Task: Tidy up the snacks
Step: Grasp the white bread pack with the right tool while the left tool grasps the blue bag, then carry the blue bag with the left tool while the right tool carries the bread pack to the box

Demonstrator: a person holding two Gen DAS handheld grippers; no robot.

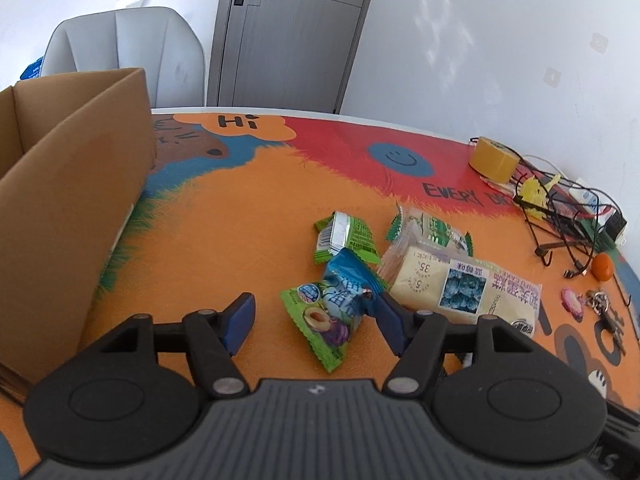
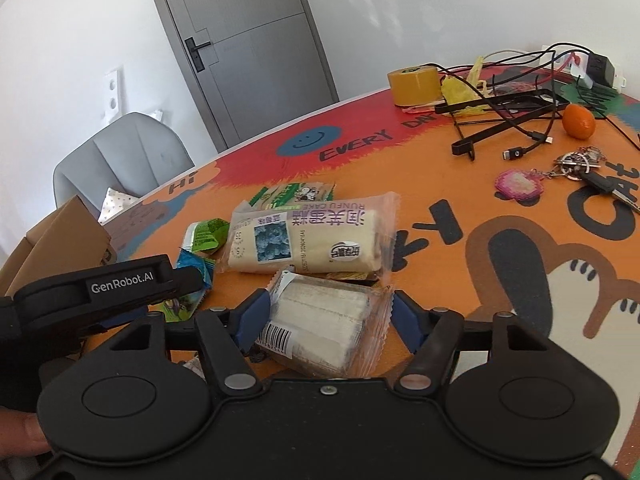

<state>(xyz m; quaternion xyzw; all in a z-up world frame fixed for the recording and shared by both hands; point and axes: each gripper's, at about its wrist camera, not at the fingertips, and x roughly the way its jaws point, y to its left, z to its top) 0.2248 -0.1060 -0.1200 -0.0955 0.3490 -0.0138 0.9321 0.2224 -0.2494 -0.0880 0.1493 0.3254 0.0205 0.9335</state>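
A cardboard box stands open at the left edge of the cartoon-printed table, its inside hidden from both cameras, so nothing shows as packed. To its right the left gripper hangs over a green plum-candy packet and a blue packet overlapping it; its jaws stand moderately apart with the packets between them, the right pad at the blue wrapper's edge, though a firm pinch cannot be confirmed. Behind lie two small green packets, then a long blueberry cake bar (its long axis running across the table, up and left to down and right in the left wrist view). Further right the right gripper straddles a clear-wrapped white cake, whose long axis points roughly along the fingers, barcode end nearest the camera; the blue pads sit at the wrapper's sides, seemingly closing on it, with the cake resting on the table. By this evidence, the sorting is at an early stage: every visible snack remains out of the box.
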